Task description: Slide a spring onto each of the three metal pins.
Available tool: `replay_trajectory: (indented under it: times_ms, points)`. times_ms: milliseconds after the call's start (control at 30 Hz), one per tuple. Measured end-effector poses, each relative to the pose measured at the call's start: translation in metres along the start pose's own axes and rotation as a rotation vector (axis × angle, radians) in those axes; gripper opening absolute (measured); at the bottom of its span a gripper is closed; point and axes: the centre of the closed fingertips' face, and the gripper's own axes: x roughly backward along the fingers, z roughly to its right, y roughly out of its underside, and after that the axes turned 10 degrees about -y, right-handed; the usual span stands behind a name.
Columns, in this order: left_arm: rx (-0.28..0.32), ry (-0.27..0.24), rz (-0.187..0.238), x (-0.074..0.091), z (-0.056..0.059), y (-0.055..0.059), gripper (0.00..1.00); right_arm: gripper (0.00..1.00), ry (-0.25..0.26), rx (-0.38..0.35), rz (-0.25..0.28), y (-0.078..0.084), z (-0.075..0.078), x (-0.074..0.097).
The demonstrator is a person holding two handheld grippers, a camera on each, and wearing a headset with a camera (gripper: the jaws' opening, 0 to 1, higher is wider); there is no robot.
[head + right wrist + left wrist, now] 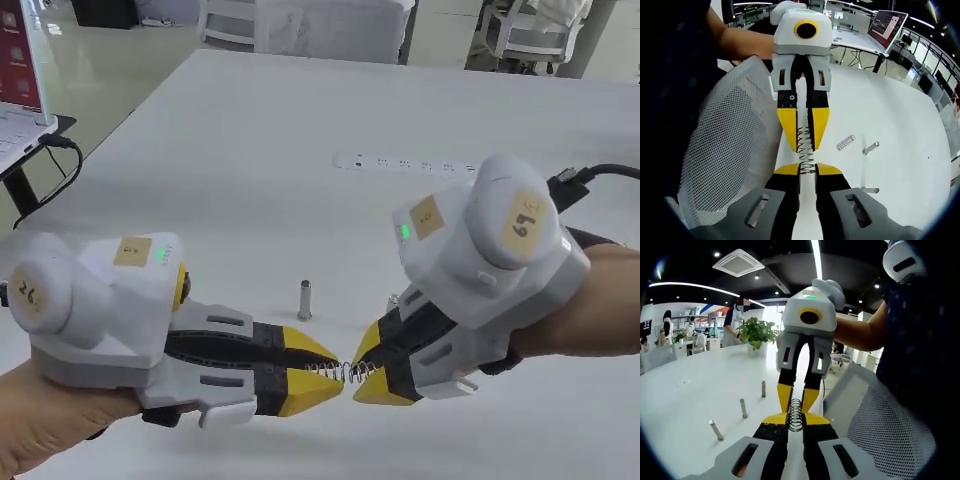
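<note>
A small metal spring [345,372] is stretched between the two grippers, just above the white table [300,150]. My left gripper [338,376] is shut on one end and my right gripper [359,378] on the other. In the left gripper view my own jaws [795,419] pinch the spring [795,414], with the right gripper [796,401] facing them. The right gripper view shows the spring [804,150] running from my right gripper [807,170] into the left gripper [804,142]. One bare pin [305,298] stands behind the tips, and another pin [392,300] is half hidden. A loose spring [845,142] lies by two pins [870,147].
A white power strip [400,163] lies farther back on the table. A laptop [15,90] stands at the far left with a black cable. A mesh chair [725,140] sits at the table's near edge. People and a plant [757,332] are far behind.
</note>
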Motion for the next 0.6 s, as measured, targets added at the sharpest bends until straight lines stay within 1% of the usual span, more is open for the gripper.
replay_trajectory:
  times_ms: [133, 200, 300, 467, 600]
  points:
    - [-0.012, 0.002, -0.017, -0.001, 0.001, 0.003, 0.03, 0.08, 0.004, 0.001, -0.005, -0.002, -0.001, 0.003]
    - [-0.02, 0.003, -0.028, -0.001, 0.001, 0.006, 0.03, 0.08, 0.003, -0.002, 0.003, -0.005, -0.002, 0.007]
    - [-0.026, 0.008, -0.033, -0.002, 0.002, 0.006, 0.03, 0.08, -0.001, -0.004, 0.005, -0.009, -0.003, 0.011]
    - [-0.04, 0.017, -0.041, -0.003, 0.004, 0.006, 0.03, 0.08, -0.005, 0.004, -0.005, -0.012, -0.007, 0.013]
    - [-0.046, 0.023, -0.045, -0.003, 0.006, 0.008, 0.03, 0.08, -0.025, -0.006, 0.012, -0.016, -0.01, 0.016]
